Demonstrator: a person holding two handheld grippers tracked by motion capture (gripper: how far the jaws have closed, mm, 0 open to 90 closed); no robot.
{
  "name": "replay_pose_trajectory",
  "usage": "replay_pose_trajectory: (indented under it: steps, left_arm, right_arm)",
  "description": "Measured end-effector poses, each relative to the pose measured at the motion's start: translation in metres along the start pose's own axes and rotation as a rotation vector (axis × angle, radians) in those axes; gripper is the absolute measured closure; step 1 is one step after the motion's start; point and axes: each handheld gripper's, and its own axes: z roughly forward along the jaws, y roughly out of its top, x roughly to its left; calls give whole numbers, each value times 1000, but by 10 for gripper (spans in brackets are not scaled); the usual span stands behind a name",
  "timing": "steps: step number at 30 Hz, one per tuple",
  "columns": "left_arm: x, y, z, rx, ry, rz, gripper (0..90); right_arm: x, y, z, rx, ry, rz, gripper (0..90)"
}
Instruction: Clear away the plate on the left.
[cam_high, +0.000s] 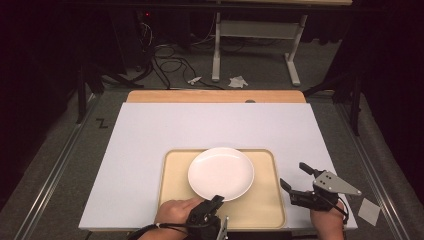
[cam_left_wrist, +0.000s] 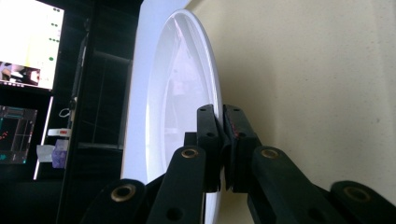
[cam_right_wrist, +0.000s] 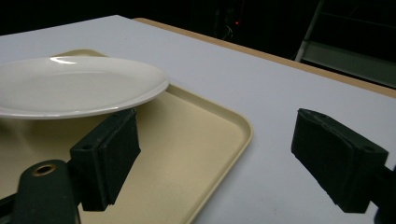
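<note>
Left claw (cam_high: 216, 201) pinches near rim of white plate (cam_high: 221, 172) sitting on tan tray (cam_high: 172, 190) mid-table; thin edge grip may slip or tip plate if lifted, while right claw (cam_high: 295, 176), wide open and empty, offers no support.

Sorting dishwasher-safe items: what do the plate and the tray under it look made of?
Plate: white, glossy, probably glazed ceramic or melamine; sharp highlights on its rim in the left gripper view. Tray: beige, matte, likely plastic; rounded moulded lip and faint speckle.
</note>
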Motion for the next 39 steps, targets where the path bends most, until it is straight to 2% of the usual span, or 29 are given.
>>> replay_pose_trajectory:
  steps: [9,16,19,21,25,32,36,39]
  left_arm:
    - [-4,-8,4,34,-21,7,865]
    - [-6,-11,5,33,-21,8,860]
    - [-7,-12,5,38,-31,1,858]
    - [-10,-15,4,59,-49,2,858]
    - [-12,-17,5,74,-62,-4,826]
    - [-14,-21,6,98,-86,-41,785]
    - [-13,-23,6,128,-102,-43,771]
    - [-14,-23,6,127,-104,-53,751]
  right_arm:
    - [0,0,0,-5,4,-4,162]
    - [0,0,0,-8,7,0,162]
    - [0,0,0,-7,7,0,162]
    - [0,0,0,-7,5,-4,162]
    - [0,0,0,-7,6,-6,162]
    - [0,0,1,3,9,-7,162]
    - [0,-1,1,3,12,2,162]
    - [0,-1,1,4,13,2,162]
